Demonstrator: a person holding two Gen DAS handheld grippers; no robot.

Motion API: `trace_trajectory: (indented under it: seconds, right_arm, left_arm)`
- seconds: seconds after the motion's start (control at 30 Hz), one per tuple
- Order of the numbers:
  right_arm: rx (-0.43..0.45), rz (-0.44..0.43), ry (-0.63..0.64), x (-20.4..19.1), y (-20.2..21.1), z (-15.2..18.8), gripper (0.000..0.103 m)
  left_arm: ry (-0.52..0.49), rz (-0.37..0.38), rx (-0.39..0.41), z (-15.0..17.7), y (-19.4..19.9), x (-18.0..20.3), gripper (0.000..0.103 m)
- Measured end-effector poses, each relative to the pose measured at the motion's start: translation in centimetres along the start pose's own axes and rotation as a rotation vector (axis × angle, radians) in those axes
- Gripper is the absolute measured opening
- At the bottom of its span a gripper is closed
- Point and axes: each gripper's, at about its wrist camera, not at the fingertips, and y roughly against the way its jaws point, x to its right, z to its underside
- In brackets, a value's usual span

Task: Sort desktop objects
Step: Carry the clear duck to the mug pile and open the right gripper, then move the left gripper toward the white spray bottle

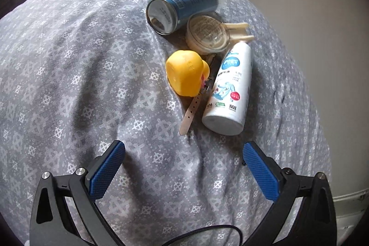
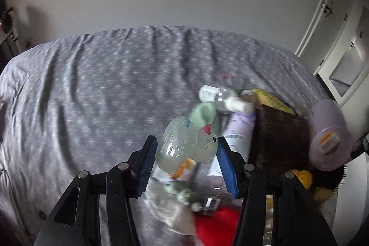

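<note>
Left gripper (image 1: 184,164) hovering over the grey patterned bedcover (image 1: 80,75), fingers (image 1: 108,167) spread wide, nothing between them. Ahead of it, a small sorted cluster lying on the cover: yellow rubber duck (image 1: 185,73) on its side, a watch strap (image 1: 192,111) poking out from beneath it, a white spray bottle (image 1: 229,90) lying just beside on the right. Farther back, a blue can (image 1: 182,9) on its side, touching a round clear-lidded container (image 1: 207,35), with a cream clip-like piece (image 1: 239,31) behind that.

Right gripper (image 2: 186,150) lifted above a blurred heap of unsorted things, fingers (image 2: 146,165) pinching a translucent glitter duck toy (image 2: 188,145) with a pink beak, held clear of the pile. Around and below: a mint-green item (image 2: 204,112), small white bottles (image 2: 221,97), a lilac tube (image 2: 239,126), a dark brown block (image 2: 281,140), a lilac cylinder (image 2: 329,140), something red (image 2: 216,229) underneath. Much of this smeared by motion, so finer detail not readable.

Judged step: one toy picked from the heap, transfer to its group under way. Next move likely a carry across toward the yellow duck, then a gentle set-down. Soft, rounded, slippery body: firm but light squeeze wanted, and a low release, since the wrinkled cover could let it roll.
</note>
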Motion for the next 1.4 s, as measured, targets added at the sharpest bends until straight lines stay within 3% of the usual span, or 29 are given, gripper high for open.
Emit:
trace_trajectory:
  seconds: [0.13,0.23,0.33,0.47,0.53,0.63,0.77,0.87,0.93,1.03,1.13,1.23,1.4]
  right_arm:
    - [-0.030,0.032,0.017,0.4,-1.9,1.2,0.051]
    - [-0.049,0.068,0.023,0.5,-2.7,2.5,0.051]
    - [-0.055,0.081,0.000,1.1,-2.4,3.7,0.067]
    - [0.002,0.042,-0.083,2.7,1.6,4.9,0.069]
    - [0.058,-0.011,-0.135,3.5,4.6,5.9,0.075]
    - [0.149,-0.069,-0.174,4.2,9.1,7.9,0.093]
    - [0.257,-0.097,-0.201,5.4,13.7,11.5,0.102]
    - [0.321,-0.064,-0.276,7.0,15.4,13.8,0.103]
    - [0.334,-0.050,-0.376,8.9,15.8,14.8,0.103]
    - [0.353,-0.066,-0.550,11.7,15.4,15.7,0.103]
    - [0.304,-0.104,-0.719,13.9,13.8,17.2,0.103]
    - [0.292,-0.149,-0.812,15.4,13.1,17.9,0.103]
    - [0.284,-0.140,-0.784,14.5,12.8,17.4,0.103]
  left_arm:
    - [-0.085,-0.070,0.016,0.9,0.4,1.0,0.103]
    - [-0.083,-0.106,0.030,1.3,0.8,0.7,0.103]
    - [-0.057,-0.129,-0.003,1.4,0.1,0.2,0.103]
    - [-0.063,-0.132,-0.007,1.5,0.1,0.2,0.103]
    - [-0.047,-0.109,0.000,1.5,0.5,0.0,0.103]
    - [0.009,-0.062,0.067,0.8,2.4,-1.1,0.103]
    - [0.164,0.020,0.242,-0.4,6.8,-4.0,0.103]
    - [0.223,0.014,0.300,-0.8,7.9,-4.6,0.103]
    - [0.163,-0.010,0.253,-1.1,6.9,-3.2,0.103]
    - [-0.080,-0.030,0.136,-1.1,4.6,0.6,0.103]
    - [-0.308,-0.087,0.143,-1.1,3.5,4.2,0.103]
    - [-0.395,-0.102,0.184,-1.9,2.5,6.1,0.103]
    - [-0.444,-0.164,0.178,-3.1,-0.9,7.5,0.103]
